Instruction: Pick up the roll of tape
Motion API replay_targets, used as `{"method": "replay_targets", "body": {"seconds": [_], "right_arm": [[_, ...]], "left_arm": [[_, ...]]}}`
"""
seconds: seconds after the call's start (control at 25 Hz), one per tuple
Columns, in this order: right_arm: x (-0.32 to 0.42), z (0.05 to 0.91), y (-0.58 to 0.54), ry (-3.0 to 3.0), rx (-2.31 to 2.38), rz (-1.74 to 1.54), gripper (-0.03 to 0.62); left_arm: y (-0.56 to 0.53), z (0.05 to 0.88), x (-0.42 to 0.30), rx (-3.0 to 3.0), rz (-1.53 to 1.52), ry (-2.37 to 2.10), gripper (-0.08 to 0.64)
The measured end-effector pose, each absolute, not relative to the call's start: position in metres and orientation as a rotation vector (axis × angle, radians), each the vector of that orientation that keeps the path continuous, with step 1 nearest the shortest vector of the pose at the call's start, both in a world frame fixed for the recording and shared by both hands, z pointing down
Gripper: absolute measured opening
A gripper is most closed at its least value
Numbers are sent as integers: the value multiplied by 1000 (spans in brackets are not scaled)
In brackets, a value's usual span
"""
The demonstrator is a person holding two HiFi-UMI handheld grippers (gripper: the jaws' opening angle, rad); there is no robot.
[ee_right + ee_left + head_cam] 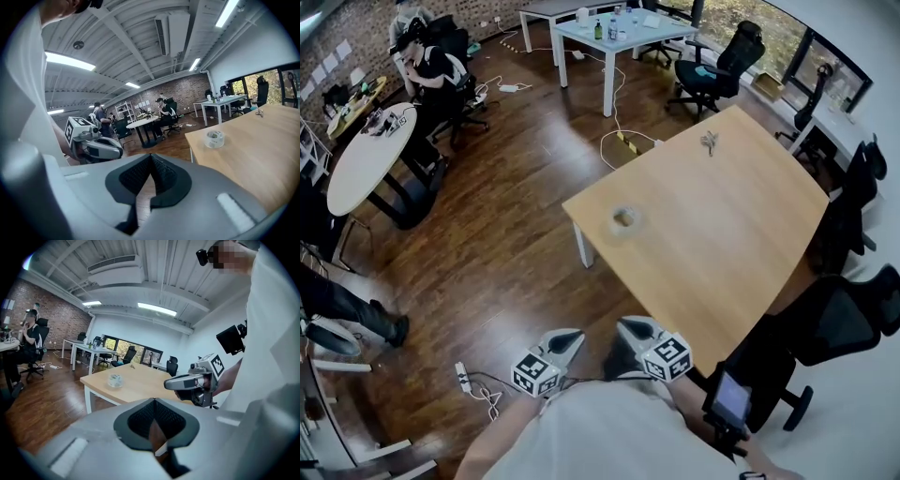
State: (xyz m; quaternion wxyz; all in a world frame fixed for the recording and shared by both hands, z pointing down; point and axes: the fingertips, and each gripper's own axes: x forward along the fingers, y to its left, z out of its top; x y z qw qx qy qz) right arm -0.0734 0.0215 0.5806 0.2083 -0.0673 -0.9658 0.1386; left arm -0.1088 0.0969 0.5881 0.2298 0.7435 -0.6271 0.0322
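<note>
The roll of clear tape (624, 219) lies flat near the left corner of the light wooden table (731, 234). It shows small in the left gripper view (115, 380) and in the right gripper view (215, 138). Both grippers hang low by the person's body, well short of the table and of the tape. My left gripper (570, 337) has its jaws shut with nothing in them (153, 401). My right gripper (627, 325) is shut and empty as well (151, 157). Each shows in the other's view, the right gripper (167, 384) and the left gripper (121, 151).
A bunch of keys (709, 142) lies at the table's far end. Black office chairs (839, 323) stand along the right side. White tables (614, 37) and a seated person (431, 66) are further back. A power strip (463, 377) lies on the wood floor.
</note>
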Motion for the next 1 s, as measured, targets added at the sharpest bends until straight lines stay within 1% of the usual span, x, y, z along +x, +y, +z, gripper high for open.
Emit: {"method": "replay_targets", "body": {"seconds": [0.2, 0.52, 1.0], "right_arm": [[-92, 573, -14, -2691, -258, 405, 6], [-97, 578, -79, -2717, -192, 495, 6], [-101, 582, -128, -2719, -76, 558, 6]], "left_arm": [[48, 582, -129, 1997, 121, -1752, 3], [-13, 584, -142, 1993, 204, -1712, 5], [-54, 592, -154, 2027, 309, -1609, 5]]}}
